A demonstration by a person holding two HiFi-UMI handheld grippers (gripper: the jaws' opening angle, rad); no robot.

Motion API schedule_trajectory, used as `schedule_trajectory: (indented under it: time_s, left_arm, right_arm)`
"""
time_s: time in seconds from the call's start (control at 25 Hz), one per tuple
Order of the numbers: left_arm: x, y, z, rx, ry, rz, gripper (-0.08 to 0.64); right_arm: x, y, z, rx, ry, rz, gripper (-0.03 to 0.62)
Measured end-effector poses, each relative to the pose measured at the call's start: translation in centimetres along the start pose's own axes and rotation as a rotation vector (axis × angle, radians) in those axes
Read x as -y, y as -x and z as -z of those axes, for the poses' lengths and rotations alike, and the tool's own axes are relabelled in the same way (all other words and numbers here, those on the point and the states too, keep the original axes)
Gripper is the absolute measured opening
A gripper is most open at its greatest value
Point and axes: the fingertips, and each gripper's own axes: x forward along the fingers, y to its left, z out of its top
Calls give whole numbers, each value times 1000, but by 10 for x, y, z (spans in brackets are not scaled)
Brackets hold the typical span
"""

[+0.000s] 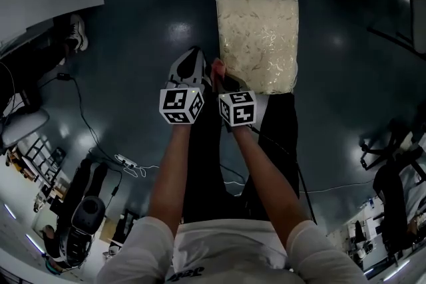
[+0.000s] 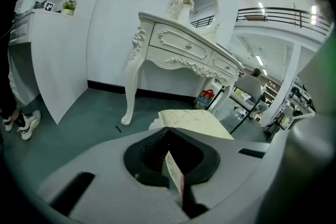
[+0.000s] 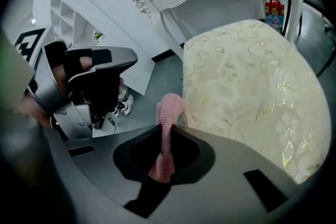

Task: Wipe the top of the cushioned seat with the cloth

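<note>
Glossy floor (image 1: 153,16) beneath brocade seat (image 1: 257,36); right gripper (image 3: 169,132) pinches knitted pink cloth (image 3: 169,108), left gripper (image 2: 169,134) closed.

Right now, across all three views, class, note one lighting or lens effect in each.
Head view: dim, with ceiling lights glaring off the dark floor around the cushioned seat. Left gripper view: bright white walls, bowed edges, black corners. Right gripper view: pink cloth in the right tongs looks sharp; the left edge is smeared.

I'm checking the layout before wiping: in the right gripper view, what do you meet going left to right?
left tool → pink cloth → cushioned seat
</note>
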Motion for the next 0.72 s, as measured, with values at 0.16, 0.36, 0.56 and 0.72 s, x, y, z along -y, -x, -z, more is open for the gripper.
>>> schedule_trajectory:
  time_s: [0.16, 0.36, 0.56, 0.72]
  left_arm:
    - [-3, -3, -3, 10, 5, -12, 11]
    - [33, -21, 6, 13, 24, 12, 11]
    - [87, -51, 11, 22, 43, 58, 11]
    - [131, -72, 14, 24, 45, 93, 11]
  right_arm:
    - [17, 1, -1, -21, -10, -37, 29]
    - [52, 33, -2, -7, -31, -99, 34]
    - [114, 74, -3, 16, -83, -109, 35]
    - [157, 105, 0, 25, -114, -135, 35]
